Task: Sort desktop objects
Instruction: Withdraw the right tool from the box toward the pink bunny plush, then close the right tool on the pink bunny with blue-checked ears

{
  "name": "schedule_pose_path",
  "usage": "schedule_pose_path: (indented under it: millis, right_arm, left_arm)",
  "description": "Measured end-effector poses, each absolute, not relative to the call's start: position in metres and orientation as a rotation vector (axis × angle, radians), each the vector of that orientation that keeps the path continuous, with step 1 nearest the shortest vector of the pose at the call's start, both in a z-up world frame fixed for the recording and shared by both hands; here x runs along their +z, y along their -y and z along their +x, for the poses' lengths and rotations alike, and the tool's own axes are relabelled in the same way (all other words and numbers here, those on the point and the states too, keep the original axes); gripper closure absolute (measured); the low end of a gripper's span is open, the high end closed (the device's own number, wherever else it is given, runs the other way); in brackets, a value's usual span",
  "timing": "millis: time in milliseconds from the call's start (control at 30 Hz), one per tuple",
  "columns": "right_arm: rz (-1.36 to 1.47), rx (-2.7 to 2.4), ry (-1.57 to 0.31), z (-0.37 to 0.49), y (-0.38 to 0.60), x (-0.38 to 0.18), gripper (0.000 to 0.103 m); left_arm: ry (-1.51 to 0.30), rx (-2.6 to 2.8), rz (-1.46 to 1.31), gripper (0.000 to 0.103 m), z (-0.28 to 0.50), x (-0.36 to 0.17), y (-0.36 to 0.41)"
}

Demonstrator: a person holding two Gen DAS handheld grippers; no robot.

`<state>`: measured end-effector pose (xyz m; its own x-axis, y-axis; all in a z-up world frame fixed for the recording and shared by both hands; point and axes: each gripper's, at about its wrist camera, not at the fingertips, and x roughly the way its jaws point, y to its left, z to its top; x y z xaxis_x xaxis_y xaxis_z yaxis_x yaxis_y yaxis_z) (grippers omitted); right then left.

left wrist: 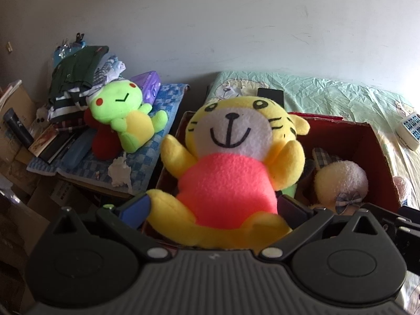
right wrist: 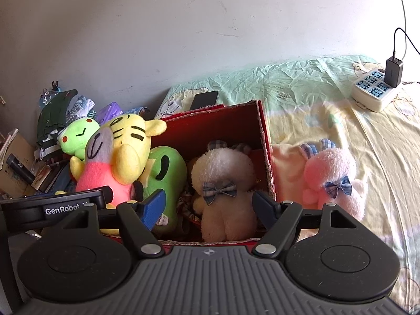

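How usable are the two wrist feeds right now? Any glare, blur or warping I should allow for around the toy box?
Left wrist view: the tiger plush is close and slightly soft; fisheye bends the red box, corners vignetted. Right wrist view: sunlight washes out the bedsheet and pink plush, while the cream plush in the box stays readable; the left side is dim.
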<state>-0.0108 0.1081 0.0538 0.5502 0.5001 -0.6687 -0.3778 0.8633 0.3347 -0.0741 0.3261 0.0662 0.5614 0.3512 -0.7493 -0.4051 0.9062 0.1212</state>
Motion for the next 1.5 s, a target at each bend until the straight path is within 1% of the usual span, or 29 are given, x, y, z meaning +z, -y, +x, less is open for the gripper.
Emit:
schedule_pose_path:
  millis: [267,533,667,800,967,1100,1200,1333,1400,1500]
  right_arm:
    - [0.18,0.64,-0.845,-0.008,-0.082,0.056,0.028]
    - [0.269,0.709,-0.813,0.0,-0.027,0.059,0.031]
    - [0.313,0.667,-0.79,0.007,0.013,0.055,0.031]
    - [0.376,0.557,-0.837,0.024,0.057,0.041,0.033]
    - [0.422,0.428,-0.874,0.039,0.108,0.023,0.037]
    - [0.471,0.409,-0.888,0.055,0.14,0.004,0.043]
    - [0.513,0.441,-0.916,0.072,0.156,-0.012,0.05]
    - [0.538,0.54,-0.966,0.094,0.161,-0.031,0.051]
    - [0.533,0.6,-0.996,0.102,0.154,-0.039,0.051]
    - [0.546,0.68,-1.023,0.112,0.143,-0.049,0.057]
  left_arm:
    - [-0.838,0.523,-0.063,0.001,-0.08,0.076,-0.302]
    - [-0.813,0.408,-0.049,0.001,-0.077,0.081,-0.248]
    - [-0.748,0.302,-0.076,0.001,-0.075,0.086,-0.219]
    - [-0.681,0.105,-0.123,0.001,-0.069,0.085,-0.182]
    - [-0.651,-0.117,-0.089,0.001,-0.055,0.068,-0.129]
    - [-0.706,-0.255,-0.092,0.001,-0.038,0.04,-0.1]
    - [-0.778,-0.266,-0.109,0.001,-0.023,0.015,-0.089]
    - [-0.813,-0.295,-0.074,0.001,-0.016,-0.006,-0.077]
    - [-0.829,-0.28,-0.11,0.001,-0.008,-0.015,-0.08]
    - [-0.862,-0.255,-0.216,0.001,0.007,-0.031,-0.091]
